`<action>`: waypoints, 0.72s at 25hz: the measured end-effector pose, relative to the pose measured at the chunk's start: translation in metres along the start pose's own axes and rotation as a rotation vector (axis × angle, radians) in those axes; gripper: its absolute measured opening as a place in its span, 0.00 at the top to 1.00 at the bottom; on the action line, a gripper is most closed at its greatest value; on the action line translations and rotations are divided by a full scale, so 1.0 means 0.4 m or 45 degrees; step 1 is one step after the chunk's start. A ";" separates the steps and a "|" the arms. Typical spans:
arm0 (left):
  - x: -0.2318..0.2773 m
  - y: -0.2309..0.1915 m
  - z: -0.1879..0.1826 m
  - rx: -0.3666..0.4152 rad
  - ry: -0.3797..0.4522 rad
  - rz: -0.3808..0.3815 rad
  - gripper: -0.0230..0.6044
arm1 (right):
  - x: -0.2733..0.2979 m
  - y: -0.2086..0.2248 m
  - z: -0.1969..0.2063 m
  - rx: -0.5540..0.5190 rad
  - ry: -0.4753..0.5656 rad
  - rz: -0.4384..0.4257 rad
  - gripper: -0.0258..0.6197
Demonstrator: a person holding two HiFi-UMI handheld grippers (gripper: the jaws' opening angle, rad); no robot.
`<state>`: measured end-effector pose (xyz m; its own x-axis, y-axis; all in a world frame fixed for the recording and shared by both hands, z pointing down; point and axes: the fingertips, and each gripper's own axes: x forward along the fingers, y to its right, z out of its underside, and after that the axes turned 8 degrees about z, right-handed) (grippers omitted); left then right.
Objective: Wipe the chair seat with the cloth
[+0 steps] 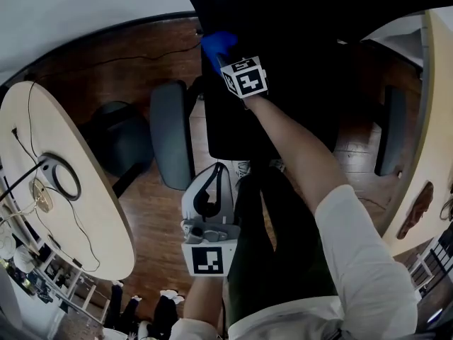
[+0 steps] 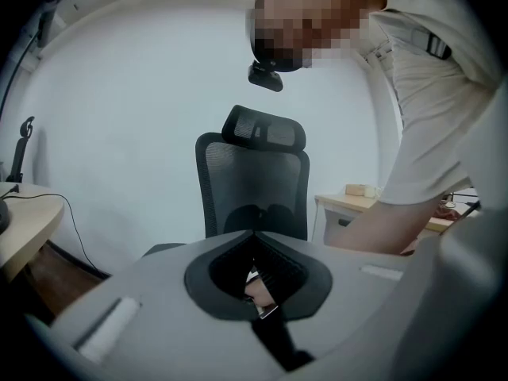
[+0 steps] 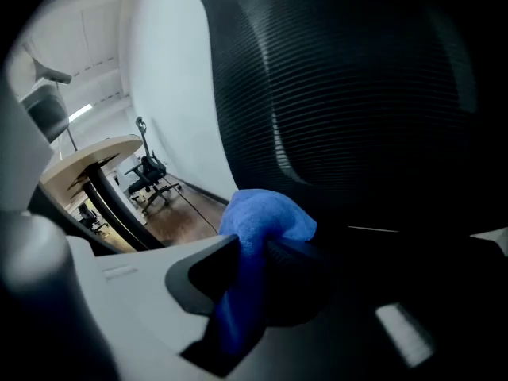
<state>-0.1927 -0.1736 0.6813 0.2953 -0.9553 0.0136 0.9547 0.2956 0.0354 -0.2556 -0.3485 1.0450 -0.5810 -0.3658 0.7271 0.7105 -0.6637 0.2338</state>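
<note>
The black chair seat (image 1: 233, 129) lies ahead of me in the head view, its mesh backrest (image 3: 357, 94) filling the right gripper view. My right gripper (image 1: 225, 57) reaches to the seat's far left corner and is shut on a bunched blue cloth (image 1: 216, 44); the cloth (image 3: 266, 221) bulges out between its jaws, close against the backrest's base. My left gripper (image 1: 211, 184) hangs back near my body, off the seat, jaws shut with nothing in them. The left gripper (image 2: 255, 240) view looks up at a black mesh chair (image 2: 254, 181) with a headrest.
A grey armrest (image 1: 170, 133) stands left of the seat, another armrest (image 1: 391, 129) to the right. A round wooden table (image 1: 85, 218) with cables is on the left, a second desk edge (image 1: 417, 190) on the right. Wood floor (image 1: 156, 211) lies between.
</note>
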 end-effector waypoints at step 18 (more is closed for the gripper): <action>0.145 0.111 -0.048 -0.025 0.056 0.151 0.96 | -0.356 0.632 0.150 0.196 -0.040 0.398 0.82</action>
<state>-0.1326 -0.2158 0.6645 0.4072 -0.9129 -0.0270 0.9133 0.4069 0.0169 0.0305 -0.4250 1.0393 -0.3153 -0.5139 0.7978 0.9050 -0.4159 0.0897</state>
